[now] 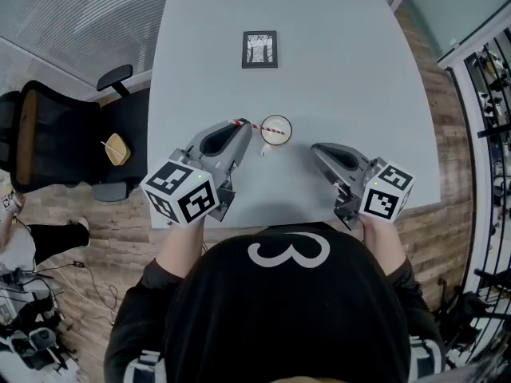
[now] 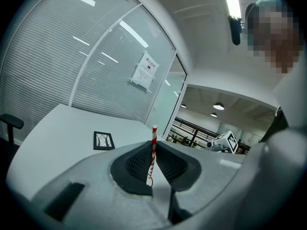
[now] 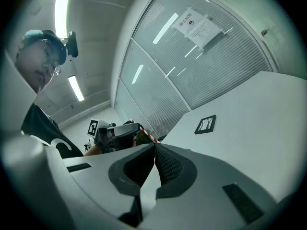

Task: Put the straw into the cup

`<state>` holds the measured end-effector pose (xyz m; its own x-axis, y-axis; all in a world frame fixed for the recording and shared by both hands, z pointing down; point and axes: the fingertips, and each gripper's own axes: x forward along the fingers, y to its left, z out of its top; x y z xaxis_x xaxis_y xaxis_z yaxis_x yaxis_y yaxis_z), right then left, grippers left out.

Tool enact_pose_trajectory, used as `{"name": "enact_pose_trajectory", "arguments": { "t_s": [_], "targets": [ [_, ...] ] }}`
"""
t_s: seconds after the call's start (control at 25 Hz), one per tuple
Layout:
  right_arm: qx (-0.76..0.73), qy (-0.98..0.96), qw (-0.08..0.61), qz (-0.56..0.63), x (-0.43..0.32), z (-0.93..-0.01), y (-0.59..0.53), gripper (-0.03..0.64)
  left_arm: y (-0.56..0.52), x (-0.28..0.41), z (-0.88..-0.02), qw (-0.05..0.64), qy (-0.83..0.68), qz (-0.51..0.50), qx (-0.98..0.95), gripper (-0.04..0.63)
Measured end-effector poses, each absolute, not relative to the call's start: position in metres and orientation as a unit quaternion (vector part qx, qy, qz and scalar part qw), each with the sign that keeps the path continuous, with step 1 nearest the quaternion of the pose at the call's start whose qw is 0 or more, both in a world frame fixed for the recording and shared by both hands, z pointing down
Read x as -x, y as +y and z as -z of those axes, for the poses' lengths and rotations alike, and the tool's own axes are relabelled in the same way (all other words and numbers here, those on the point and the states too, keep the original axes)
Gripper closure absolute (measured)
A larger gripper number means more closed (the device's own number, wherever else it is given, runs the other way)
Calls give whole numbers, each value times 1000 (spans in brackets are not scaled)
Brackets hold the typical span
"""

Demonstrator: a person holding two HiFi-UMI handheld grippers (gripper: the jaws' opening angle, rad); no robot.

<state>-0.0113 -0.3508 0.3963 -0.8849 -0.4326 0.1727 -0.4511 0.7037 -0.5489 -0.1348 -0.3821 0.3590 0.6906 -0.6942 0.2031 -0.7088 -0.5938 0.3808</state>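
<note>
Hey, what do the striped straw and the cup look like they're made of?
The straw looks like paper, possibly plastic: matte red-and-white spiral stripes, straight where the left gripper pinches it. The cup is harder to tell from above: pale inside, thin dark rim, perhaps paper or glass.

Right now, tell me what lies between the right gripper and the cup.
Nothing: the head view shows only bare table between the right gripper and the cup. The straw, held by the left gripper, is on the cup's other side.
</note>
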Motion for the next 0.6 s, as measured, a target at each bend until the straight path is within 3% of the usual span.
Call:
{"name": "enact_pose_trajectory", "arguments": {
  "t_s": [0.6],
  "targets": [
    [-247, -913, 28, -324, 4, -414, -360, 603, -402, 131, -401, 257, -394, -38, -882, 561]
  ]
}}
